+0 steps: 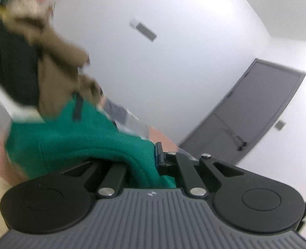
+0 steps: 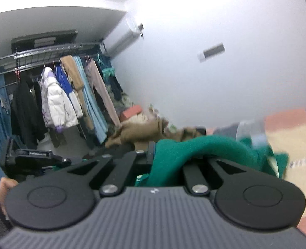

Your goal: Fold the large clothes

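A green knitted garment hangs across the left wrist view, and its edge runs down between the jaws of my left gripper. That gripper is shut on the cloth, which hides one finger. In the right wrist view the same green garment bunches over my right gripper, which is also shut on it. Both views are blurred and tilted, with the cloth lifted off the bed. The left gripper also shows at the left edge of the right wrist view, held by a hand.
A brown garment and other clothes lie heaped along the wall. A rack of hanging coats and trousers stands at the far end. A patchwork bedspread lies below. A grey door is set in the white wall.
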The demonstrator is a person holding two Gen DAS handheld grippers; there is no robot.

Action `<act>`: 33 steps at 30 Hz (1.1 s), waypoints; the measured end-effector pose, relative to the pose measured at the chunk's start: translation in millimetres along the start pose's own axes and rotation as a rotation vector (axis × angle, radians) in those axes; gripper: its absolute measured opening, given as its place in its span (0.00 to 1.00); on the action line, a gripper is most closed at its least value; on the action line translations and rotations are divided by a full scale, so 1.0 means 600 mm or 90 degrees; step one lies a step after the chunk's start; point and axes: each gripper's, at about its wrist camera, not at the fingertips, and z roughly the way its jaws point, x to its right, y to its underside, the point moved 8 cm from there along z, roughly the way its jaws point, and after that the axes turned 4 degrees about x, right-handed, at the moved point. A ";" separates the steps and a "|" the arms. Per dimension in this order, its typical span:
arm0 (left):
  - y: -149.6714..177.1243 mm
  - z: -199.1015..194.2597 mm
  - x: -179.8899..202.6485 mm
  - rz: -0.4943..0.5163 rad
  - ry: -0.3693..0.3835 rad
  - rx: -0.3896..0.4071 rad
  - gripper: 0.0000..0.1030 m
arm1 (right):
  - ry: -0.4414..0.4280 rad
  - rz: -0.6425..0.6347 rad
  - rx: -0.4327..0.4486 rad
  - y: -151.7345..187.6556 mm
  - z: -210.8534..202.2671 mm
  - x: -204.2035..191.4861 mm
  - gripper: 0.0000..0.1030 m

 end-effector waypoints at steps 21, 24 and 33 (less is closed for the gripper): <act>-0.290 -0.189 0.408 0.172 -0.011 0.156 0.06 | 0.115 -0.137 0.155 -0.374 -0.136 -0.172 0.06; -0.333 -0.193 0.455 0.181 0.003 0.166 0.06 | 0.122 -0.158 0.186 -0.430 -0.138 -0.192 0.06; -0.420 -0.043 0.459 0.180 0.001 0.124 0.06 | 0.169 -0.200 0.185 -0.515 -0.023 -0.149 0.06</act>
